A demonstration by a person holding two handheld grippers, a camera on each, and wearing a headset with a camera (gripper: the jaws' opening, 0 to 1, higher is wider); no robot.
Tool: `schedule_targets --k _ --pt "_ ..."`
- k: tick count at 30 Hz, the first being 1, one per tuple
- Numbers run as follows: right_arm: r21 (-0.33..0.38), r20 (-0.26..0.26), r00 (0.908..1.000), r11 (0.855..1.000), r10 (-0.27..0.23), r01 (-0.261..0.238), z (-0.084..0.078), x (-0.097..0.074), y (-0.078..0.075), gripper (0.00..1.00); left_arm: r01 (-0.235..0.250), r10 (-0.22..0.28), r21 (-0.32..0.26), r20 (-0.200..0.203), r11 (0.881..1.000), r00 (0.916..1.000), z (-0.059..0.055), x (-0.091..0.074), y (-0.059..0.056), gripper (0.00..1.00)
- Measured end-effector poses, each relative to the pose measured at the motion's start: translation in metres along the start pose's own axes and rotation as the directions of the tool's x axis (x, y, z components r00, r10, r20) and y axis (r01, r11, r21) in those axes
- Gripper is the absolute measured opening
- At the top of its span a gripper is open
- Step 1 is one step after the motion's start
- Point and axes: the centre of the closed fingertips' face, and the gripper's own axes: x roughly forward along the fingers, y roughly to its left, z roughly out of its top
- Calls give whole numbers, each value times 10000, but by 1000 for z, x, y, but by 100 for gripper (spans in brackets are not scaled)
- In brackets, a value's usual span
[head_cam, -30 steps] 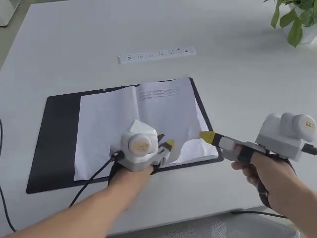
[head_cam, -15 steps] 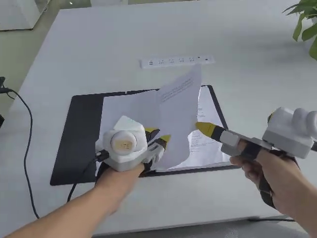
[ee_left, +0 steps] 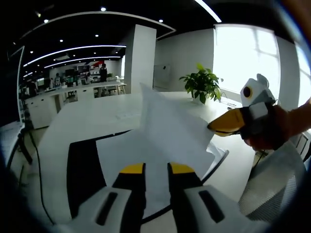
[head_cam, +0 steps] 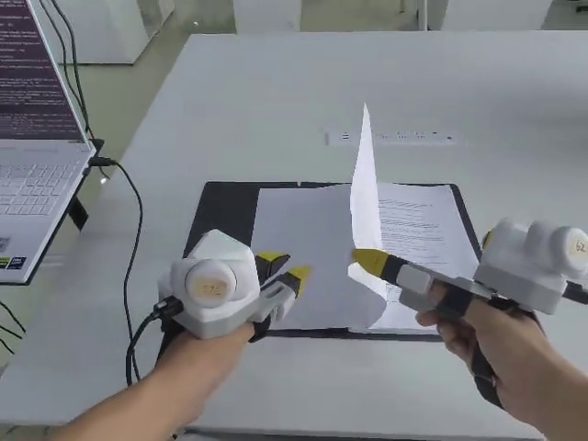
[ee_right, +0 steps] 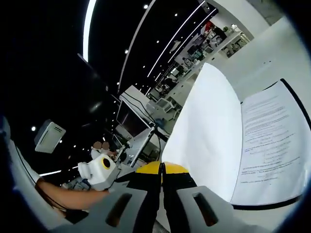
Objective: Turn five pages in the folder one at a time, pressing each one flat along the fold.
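A white power strip point(head_cam: 395, 138) lies on the pale tabletop point(head_cam: 276, 83). An open laptop point(head_cam: 32, 184) sits beyond the left edge.

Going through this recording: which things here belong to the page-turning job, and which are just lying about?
Part of the job:
- folder, open on the table
- lifted page, standing upright
- right gripper, fingers shut on that page
- left gripper, fingers open, at the folder's near edge

Just lying about:
- power strip
- laptop
- cable
- plant
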Motion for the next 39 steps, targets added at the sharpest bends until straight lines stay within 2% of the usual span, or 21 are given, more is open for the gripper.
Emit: schedule_targets --k 8,10,19,27,39 --pt "89 -628 9979 9999 -132 138 -27 34 -1 0 -436 436 -103 -33 9990 9990 -9 -26 28 16" --pt "126 -800 9964 9995 -273 284 -32 41 -13 0 -529 528 -157 -52 9985 9986 -12 -31 34 15" --pt "212 -1487 9878 9985 -465 502 -56 73 -21 0 -955 945 -419 -238 9946 9952 -27 -48 58 15" --pt "242 -2104 9749 9966 -724 792 -78 87 -32 0 -1051 1035 -586 -300 9927 9942 -31 -52 62 14" --pt "292 -2696 9570 9925 -1069 1191 -101 102 -47 0 -1102 1059 -715 -603 9913 9925 -47 -52 64 13"
